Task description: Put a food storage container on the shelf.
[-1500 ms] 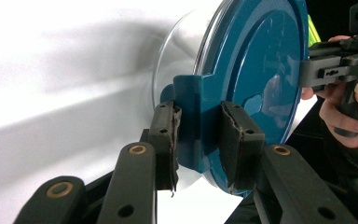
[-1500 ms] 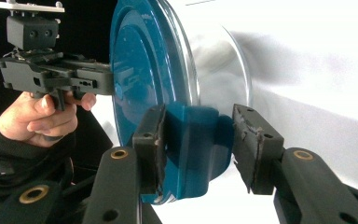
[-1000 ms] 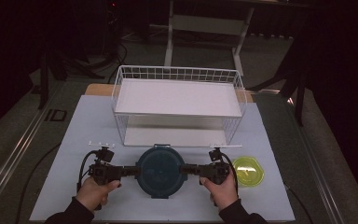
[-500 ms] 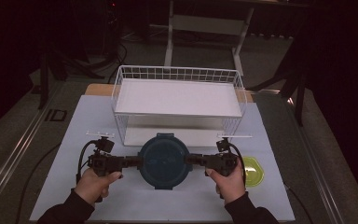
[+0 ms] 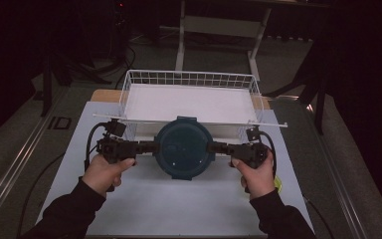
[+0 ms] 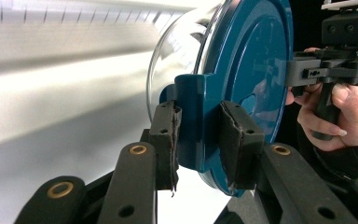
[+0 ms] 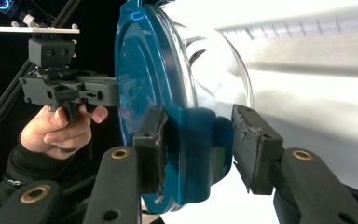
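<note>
A round clear container with a teal lid (image 5: 184,148) hangs between both grippers, just in front of the white wire basket (image 5: 189,79). My left gripper (image 5: 151,147) is shut on the teal clip at the lid's left side. My right gripper (image 5: 215,148) is shut on the opposite clip. In the left gripper view the pads (image 6: 165,140) squeeze the clip, and the lid (image 6: 249,70) stands on edge with the clear bowl behind it. In the right gripper view the teal clip (image 7: 191,149) sits between the pads (image 7: 254,149), and the lid (image 7: 137,70) reaches towards the other hand.
The basket stands on a white mat (image 5: 179,204) at the back of the table, with a white floor inside and a rim bar reaching past both sides. A yellow-green object (image 5: 278,183) peeks out behind the right hand. Dark floor and metal frames surround the table.
Both grippers have carried the container away from the person, up to the basket's front edge. The hands now cover most of the yellow-green object.
</note>
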